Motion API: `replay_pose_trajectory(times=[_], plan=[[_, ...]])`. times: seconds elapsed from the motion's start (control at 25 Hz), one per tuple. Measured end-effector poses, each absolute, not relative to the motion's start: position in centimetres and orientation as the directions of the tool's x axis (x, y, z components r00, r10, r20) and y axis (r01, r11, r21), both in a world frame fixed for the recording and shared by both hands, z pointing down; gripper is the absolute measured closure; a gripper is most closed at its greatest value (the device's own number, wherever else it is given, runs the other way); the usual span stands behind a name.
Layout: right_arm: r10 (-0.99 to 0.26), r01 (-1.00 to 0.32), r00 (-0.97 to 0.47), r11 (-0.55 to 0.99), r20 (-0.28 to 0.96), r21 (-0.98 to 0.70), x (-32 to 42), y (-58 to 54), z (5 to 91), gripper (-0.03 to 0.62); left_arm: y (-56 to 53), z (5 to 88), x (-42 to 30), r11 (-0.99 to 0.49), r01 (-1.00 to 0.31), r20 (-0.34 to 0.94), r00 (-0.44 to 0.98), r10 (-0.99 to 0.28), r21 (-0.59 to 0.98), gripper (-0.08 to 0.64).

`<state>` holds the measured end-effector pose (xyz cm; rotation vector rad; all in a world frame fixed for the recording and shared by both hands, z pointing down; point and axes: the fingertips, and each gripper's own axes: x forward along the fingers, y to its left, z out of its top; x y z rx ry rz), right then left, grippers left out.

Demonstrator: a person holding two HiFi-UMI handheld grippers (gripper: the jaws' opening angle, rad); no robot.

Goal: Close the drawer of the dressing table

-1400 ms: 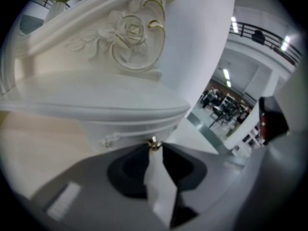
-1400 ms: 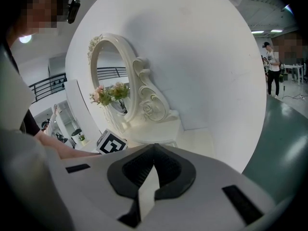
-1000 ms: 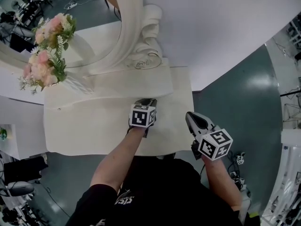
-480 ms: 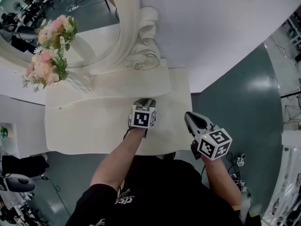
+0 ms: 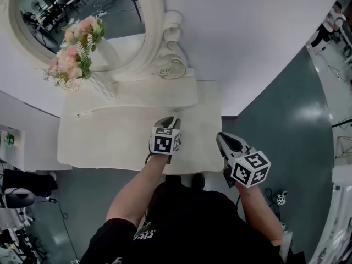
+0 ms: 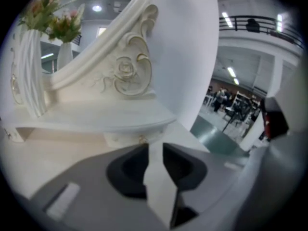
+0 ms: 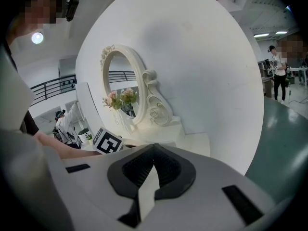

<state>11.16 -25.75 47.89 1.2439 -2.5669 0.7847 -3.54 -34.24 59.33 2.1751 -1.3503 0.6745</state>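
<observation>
The left tongs (image 5: 168, 121) have drawn back toward the front edge of the counter (image 5: 104, 144) since a second ago. Their jaws stand slightly apart and are closing, with nothing between them. The right tongs (image 5: 221, 138), beside them at the counter's right edge, are closed and empty. Just beyond the left tips, the drawer (image 6: 126, 139) with its gold knob (image 6: 142, 139) sits under the raised shelf (image 6: 96, 113), seemingly pushed in. Farther left, flowers (image 5: 74, 56) stand before the mirror (image 5: 49, 15).
</observation>
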Motion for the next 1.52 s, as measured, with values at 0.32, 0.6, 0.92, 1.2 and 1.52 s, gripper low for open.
replay_pose_trajectory(times=[0.32,0.6,0.92,1.2,1.52], plan=[[-0.652,-0.723,-0.686,0.563,0.323,-0.399,11.9,-22.7,47.3,0.598,-30.0,53.7,-2.8,-0.376,-0.922,0.550,0.363,-0.752,0.094,0.479],[-0.615,-0.678,-0.731,0.607,0.295,-0.415,9.9,-21.7,46.8,0.598,-27.5,48.9,-3.5,-0.345,-0.932,0.474,0.356,-0.806,0.114,0.491],[-0.605,-0.663,-0.747,0.653,0.275,-0.365,6.1,-22.0,44.8,0.599,-25.7,44.4,-6.6,-0.340,-0.928,0.389,0.372,-0.843,0.150,0.509],[-0.608,-0.660,-0.752,0.699,0.255,-0.277,2.2,-21.8,41.9,0.600,-24.3,41.7,-11.7,-0.352,-0.931,0.347,0.363,-0.865,0.095,0.514],[-0.660,-0.699,-0.715,0.672,0.231,-0.244,0.8,-22.1,39.2,0.600,-24.1,39.5,-15.1,-0.364,-0.928,0.292,0.370,-0.882,0.077,0.518]])
